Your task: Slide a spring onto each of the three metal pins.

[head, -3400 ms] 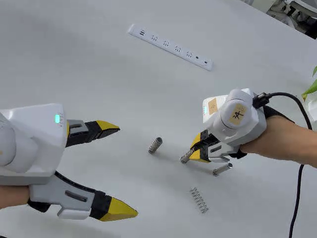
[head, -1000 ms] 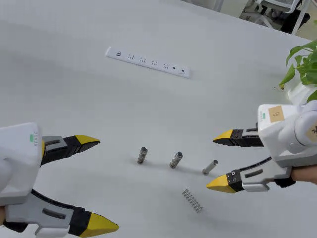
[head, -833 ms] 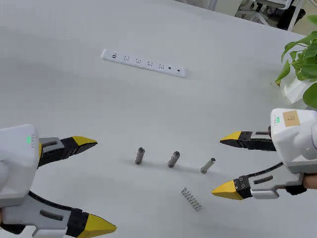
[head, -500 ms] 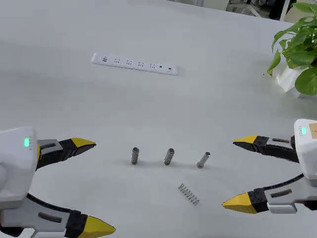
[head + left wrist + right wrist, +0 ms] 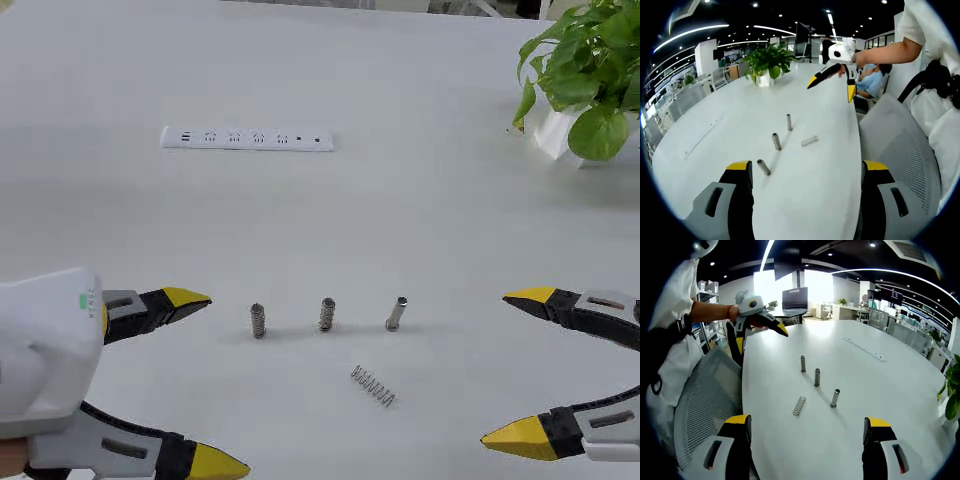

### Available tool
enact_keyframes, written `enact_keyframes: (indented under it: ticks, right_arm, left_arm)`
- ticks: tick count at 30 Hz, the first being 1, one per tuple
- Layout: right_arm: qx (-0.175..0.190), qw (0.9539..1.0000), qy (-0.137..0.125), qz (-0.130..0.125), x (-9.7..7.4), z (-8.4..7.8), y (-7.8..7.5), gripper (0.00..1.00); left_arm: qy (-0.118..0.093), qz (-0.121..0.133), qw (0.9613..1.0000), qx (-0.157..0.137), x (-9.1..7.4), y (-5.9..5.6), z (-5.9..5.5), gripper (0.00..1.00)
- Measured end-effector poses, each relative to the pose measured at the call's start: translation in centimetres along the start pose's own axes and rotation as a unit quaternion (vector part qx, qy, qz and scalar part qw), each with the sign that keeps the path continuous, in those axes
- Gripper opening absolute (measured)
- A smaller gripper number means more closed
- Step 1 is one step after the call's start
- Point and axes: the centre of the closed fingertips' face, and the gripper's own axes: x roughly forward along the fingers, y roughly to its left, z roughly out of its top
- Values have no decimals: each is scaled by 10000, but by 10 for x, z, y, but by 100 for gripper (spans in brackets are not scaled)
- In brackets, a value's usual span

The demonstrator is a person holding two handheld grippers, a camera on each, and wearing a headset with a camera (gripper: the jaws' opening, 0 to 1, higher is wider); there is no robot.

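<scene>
One loose spring [image 5: 373,386] lies between left gripper [image 5: 225,382] and right gripper [image 5: 495,367], touching neither.

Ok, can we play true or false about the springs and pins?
In the head view, the left pin and the middle pin each wear a spring. True.
The right pin wears a spring too. False: it stands bare.
A loose spring lies on the table. True.
The right gripper is holding that loose spring. False: its jaws are open and empty, and the spring lies apart from it.
The left gripper is open. True.
</scene>
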Motion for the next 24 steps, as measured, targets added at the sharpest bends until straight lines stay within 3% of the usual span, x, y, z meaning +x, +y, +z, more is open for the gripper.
enact_keyframes:
  ticks: [6,8,11,14,15,21,23,24]
  right_arm:
    - [104,9998,-131,-59,-7,-10,1,96]
    - [148,9997,-164,-88,-10,-13,1,95]
    - [202,9995,-222,-140,-13,-17,0,94]
    - [254,9992,-257,-187,-16,-21,0,94]
    - [265,9990,-274,-218,-17,-22,-1,93]
    - [354,9982,-358,-322,-23,-28,-2,92]
    - [398,9979,-368,-364,-25,-31,-2,92]
    - [421,9976,-381,-396,-27,-33,-3,92]
  left_arm:
    - [313,-252,9982,437,28,-3,12,75]
    - [543,-234,9961,660,39,1,13,69]
    - [840,-333,9895,1129,56,0,13,59]
    - [1045,-534,9841,1332,73,-4,14,53]
    - [1135,-595,9794,1558,80,-4,14,52]
    - [1709,-849,9589,2102,109,-7,4,42]
    - [1759,-865,9577,2107,120,-9,2,41]
    - [1838,-902,9535,2212,125,-9,-1,40]
